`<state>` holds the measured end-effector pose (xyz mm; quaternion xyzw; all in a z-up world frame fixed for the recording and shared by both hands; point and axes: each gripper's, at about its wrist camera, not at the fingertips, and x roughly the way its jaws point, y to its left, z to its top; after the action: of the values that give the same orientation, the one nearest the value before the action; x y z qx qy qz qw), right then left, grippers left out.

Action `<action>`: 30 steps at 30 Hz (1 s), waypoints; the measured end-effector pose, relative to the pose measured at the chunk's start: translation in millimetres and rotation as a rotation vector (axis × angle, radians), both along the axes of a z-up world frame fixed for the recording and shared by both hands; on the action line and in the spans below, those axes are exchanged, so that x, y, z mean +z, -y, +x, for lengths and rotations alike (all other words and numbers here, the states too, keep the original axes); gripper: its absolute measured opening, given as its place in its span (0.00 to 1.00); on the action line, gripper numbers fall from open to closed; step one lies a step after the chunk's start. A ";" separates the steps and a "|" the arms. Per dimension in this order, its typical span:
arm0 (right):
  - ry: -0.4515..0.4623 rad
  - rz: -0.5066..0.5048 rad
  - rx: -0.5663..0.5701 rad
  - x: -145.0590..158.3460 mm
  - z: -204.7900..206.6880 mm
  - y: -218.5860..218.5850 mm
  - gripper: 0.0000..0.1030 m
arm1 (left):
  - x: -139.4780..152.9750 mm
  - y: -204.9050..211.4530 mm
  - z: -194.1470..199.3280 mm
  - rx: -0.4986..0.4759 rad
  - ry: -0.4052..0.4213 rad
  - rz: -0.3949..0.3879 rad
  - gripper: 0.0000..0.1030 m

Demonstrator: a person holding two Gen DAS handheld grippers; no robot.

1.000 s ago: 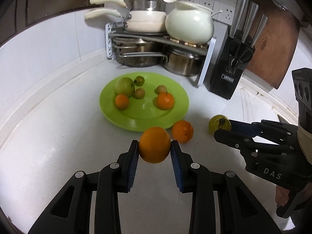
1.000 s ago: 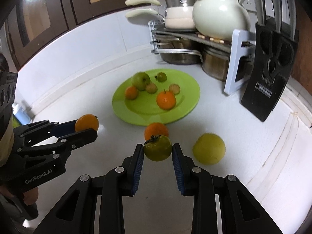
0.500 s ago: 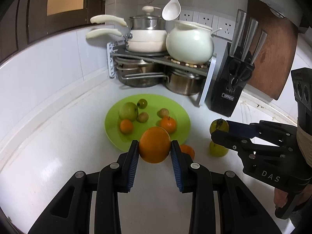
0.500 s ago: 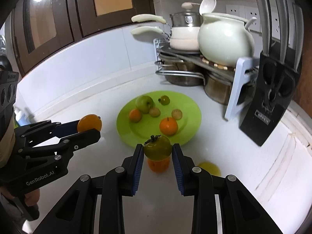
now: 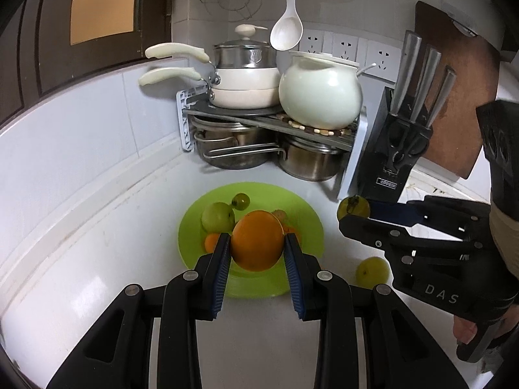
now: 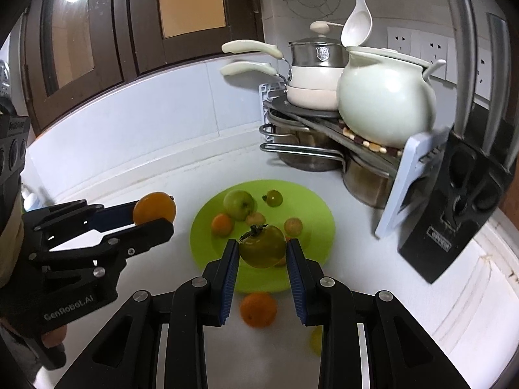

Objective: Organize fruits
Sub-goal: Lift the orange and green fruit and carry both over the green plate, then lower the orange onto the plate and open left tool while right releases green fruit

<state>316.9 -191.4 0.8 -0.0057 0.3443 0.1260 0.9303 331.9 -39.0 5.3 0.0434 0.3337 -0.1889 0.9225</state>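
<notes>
Two hand-held black grippers hang above the round lime-green plastic plate, each clamped on a fruit. Narrowed blue pads of the left gripper press a large round orange; the right gripper pinches a green tomato with a dark stem. Beside the plate's near rim, on the white counter, lie a small orange fruit and a yellow-green fruit.

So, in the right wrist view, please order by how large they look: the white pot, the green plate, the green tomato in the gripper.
1. Green plate
2. White pot, looks close to the plate, so this order is unsure.
3. Green tomato, smallest, though nearest to the camera.
</notes>
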 end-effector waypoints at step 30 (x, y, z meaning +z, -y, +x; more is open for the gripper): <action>-0.113 -0.120 0.040 -41.1 127.6 -11.0 0.30 | -41.8 5.4 111.0 -0.012 -0.168 -0.025 0.32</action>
<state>444.5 -180.4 -40.3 -0.0613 0.4032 0.1237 0.9046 442.9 -44.4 -36.5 0.0180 0.4074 -0.2014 0.8906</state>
